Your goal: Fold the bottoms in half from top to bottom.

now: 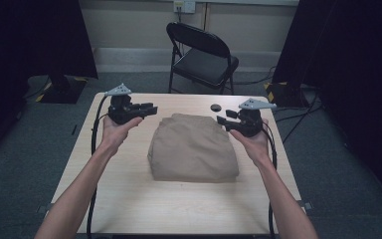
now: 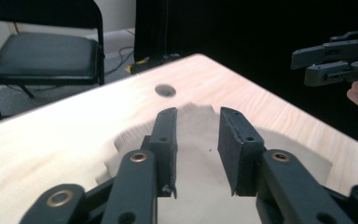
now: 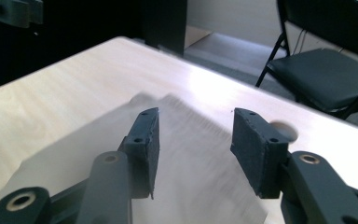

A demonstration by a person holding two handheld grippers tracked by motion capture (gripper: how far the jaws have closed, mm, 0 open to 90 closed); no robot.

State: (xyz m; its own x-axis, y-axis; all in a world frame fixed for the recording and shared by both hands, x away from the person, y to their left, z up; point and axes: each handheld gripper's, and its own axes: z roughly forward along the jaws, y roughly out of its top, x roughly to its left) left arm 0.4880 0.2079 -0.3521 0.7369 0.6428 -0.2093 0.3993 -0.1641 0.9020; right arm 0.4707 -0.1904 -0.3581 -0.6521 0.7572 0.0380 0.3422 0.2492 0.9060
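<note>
Folded cloth (image 1: 194, 148) on table (image 1: 129, 199). Left gripper (image 1: 149, 109), right gripper (image 1: 222, 120) flank its far corners, jaws apart, nothing gripped.

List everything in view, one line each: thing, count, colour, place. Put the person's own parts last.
Folded cloth: one, tan, middle of the table, between the two tools.
Table: one, light wood top, centre of the room.
Round hole: one, dark, in the tabletop near the far edge, beyond the cloth.
Folding chair: one, black, behind the table by the wall.
Floor: grey carpet, around the table.
Wall socket: one, pale, on the wall above the chair.
Left tool: one, black, jaws open, held beside the cloth's far left corner.
Right tool: one, black, jaws open, at the cloth's far right corner.
Forearms: two, bare, entering from the bottom edge.
</note>
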